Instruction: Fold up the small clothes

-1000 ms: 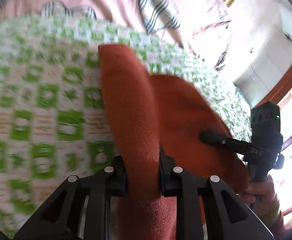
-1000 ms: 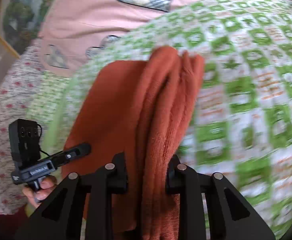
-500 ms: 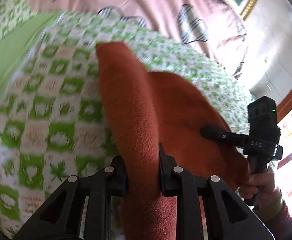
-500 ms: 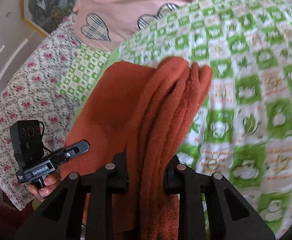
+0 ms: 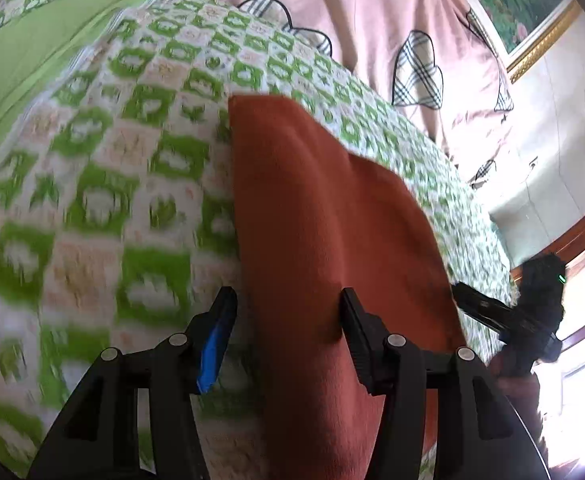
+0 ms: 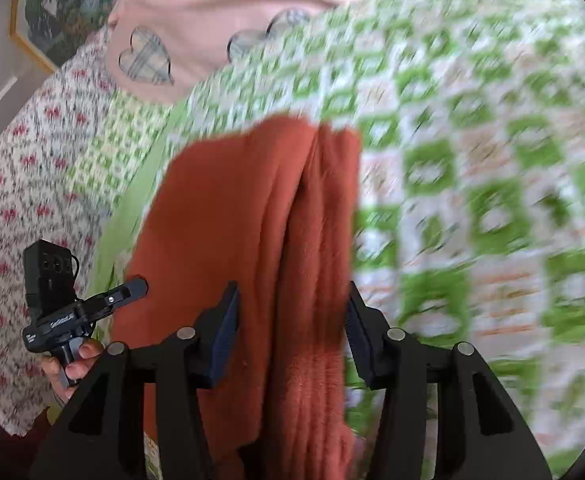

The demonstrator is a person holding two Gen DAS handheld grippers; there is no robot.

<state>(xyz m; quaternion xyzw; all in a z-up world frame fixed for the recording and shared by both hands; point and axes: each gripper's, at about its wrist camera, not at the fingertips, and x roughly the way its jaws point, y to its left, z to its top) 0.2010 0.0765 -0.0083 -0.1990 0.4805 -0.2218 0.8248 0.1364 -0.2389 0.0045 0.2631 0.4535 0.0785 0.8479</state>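
Cloth (image 5: 324, 240) lies between both spread tongs – left tongs (image 5: 288, 312), right tongs (image 6: 290, 308) – ungripped, on quilt (image 5: 92, 200)

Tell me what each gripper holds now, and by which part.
Nothing is clamped. Left gripper and right gripper both stand open, each straddling a near edge of the rust-orange cloth on the green checked blanket.

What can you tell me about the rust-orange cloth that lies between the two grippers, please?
The rust-orange cloth is a soft, fleecy, towel-like fabric of one plain colour. It is folded: the right wrist view shows several layers stacked along one long edge. It lies on the green checked bedspread, running away from both cameras. It passes between the fingers of the left gripper and the right gripper; both stand open around it, the right finger of each against the cloth.
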